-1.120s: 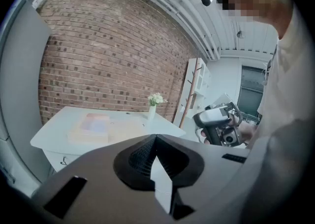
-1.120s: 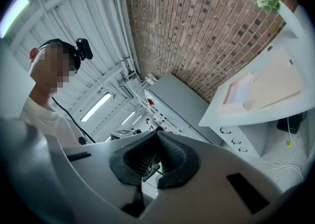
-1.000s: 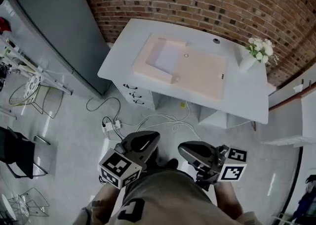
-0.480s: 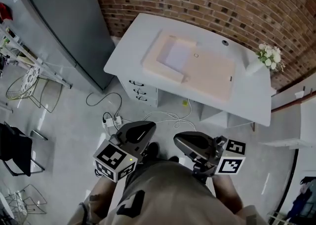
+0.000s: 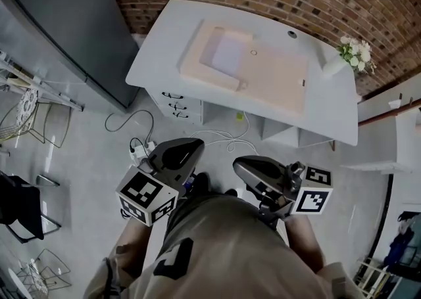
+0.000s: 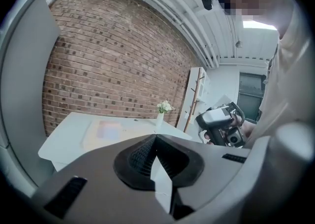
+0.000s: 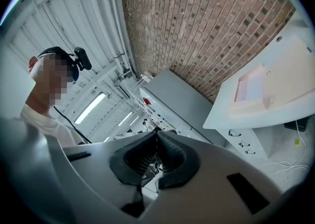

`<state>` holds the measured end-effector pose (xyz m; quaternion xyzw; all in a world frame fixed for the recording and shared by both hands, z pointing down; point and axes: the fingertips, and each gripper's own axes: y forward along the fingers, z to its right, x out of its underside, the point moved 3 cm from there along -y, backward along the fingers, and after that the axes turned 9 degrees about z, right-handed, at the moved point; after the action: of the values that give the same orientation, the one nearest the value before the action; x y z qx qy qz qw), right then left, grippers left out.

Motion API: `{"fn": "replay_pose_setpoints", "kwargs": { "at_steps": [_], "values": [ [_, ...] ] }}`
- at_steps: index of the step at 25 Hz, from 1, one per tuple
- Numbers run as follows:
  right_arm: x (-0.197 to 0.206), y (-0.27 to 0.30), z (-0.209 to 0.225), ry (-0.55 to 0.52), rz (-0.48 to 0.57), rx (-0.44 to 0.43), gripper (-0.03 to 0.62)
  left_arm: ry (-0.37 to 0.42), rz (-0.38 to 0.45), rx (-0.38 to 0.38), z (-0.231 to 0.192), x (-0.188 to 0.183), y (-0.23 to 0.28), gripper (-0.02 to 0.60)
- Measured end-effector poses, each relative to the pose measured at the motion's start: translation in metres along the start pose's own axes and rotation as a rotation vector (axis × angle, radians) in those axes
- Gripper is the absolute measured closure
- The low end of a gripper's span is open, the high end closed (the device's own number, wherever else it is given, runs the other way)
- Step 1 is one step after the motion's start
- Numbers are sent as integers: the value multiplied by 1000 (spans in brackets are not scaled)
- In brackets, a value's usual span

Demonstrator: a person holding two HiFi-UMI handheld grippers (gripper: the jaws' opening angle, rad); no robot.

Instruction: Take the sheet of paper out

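We hold the left gripper [image 5: 195, 144] and right gripper [image 5: 238, 163] low in the frame, jaws together, empty. The sheet of paper [image 5: 227, 54] lies on the desk [image 5: 156, 41], upper centre.

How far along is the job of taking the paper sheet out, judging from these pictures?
Done: nothing visible; the pale lilac paper sheet lies in the flat beige folder on the white desk. In hand: nothing; the left gripper and right gripper are both shut and empty, held near the person's body, well away from the desk. Left: approach the desk, grip the sheet and draw it out.
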<state>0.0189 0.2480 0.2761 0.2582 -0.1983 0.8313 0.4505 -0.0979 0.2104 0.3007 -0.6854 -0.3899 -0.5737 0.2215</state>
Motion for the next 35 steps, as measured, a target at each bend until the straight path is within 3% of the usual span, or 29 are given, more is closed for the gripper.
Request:
{"fn": "replay_pose_setpoints", "kwargs": {
  "at_steps": [18,35],
  "values": [
    [25,51,0,13,-60,27,569,-32,17,23,-38,11,-28,568],
    [7,60,22,93,-50,-18,569,-17,7,-12,-42,3,-13,568]
  ]
}}
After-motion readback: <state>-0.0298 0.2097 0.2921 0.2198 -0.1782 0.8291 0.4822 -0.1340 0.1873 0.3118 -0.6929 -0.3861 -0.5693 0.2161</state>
